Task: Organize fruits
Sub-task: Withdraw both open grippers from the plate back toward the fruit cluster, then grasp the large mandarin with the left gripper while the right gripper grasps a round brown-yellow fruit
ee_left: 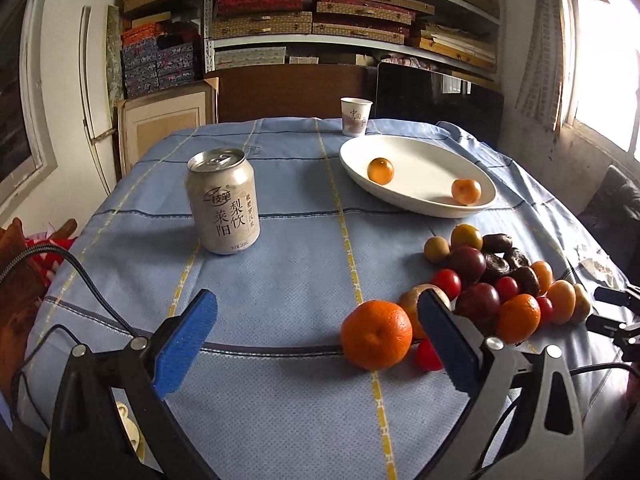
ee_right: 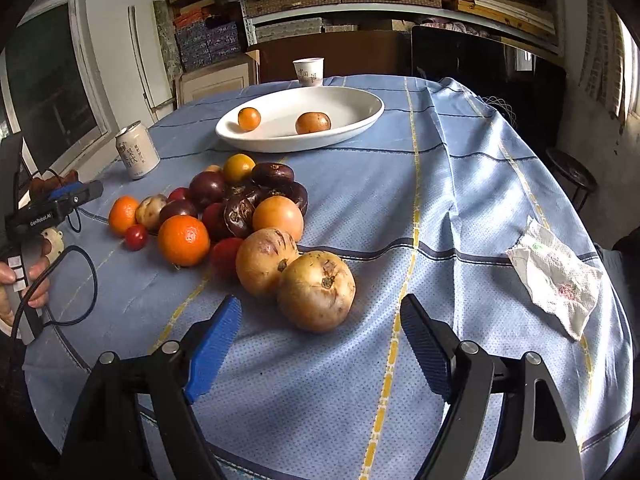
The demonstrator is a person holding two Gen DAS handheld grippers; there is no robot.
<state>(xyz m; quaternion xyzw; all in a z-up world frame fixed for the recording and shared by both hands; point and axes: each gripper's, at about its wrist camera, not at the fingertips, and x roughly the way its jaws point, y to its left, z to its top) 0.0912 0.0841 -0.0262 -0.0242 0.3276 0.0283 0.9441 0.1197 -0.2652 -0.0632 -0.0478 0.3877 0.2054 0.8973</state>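
A heap of mixed fruit (ee_left: 496, 276) (ee_right: 240, 208) lies on the blue cloth. A white oval dish (ee_left: 360, 152) (ee_right: 352, 100) behind it holds two small oranges (ee_left: 380, 170) (ee_left: 466, 191). My left gripper (ee_left: 316, 316) is open with nothing between its fingers. A large orange (ee_left: 376, 334) lies just inside its right pad (ee_left: 444, 336), apart from the left one. My right gripper (ee_right: 322, 320) is open too. A tan round fruit (ee_right: 316, 290) lies just ahead of its fingertips, untouched, with a second one (ee_right: 264, 262) beside it.
A drink can (ee_left: 224, 200) (ee_right: 137, 155) stands left of the fruit. A paper cup (ee_left: 355, 116) (ee_right: 309, 72) is behind the dish. A crumpled paper wrapper (ee_right: 556, 272) lies at the right. A hand (ee_right: 36, 276) holds the left tool. Shelves of boxes fill the back wall.
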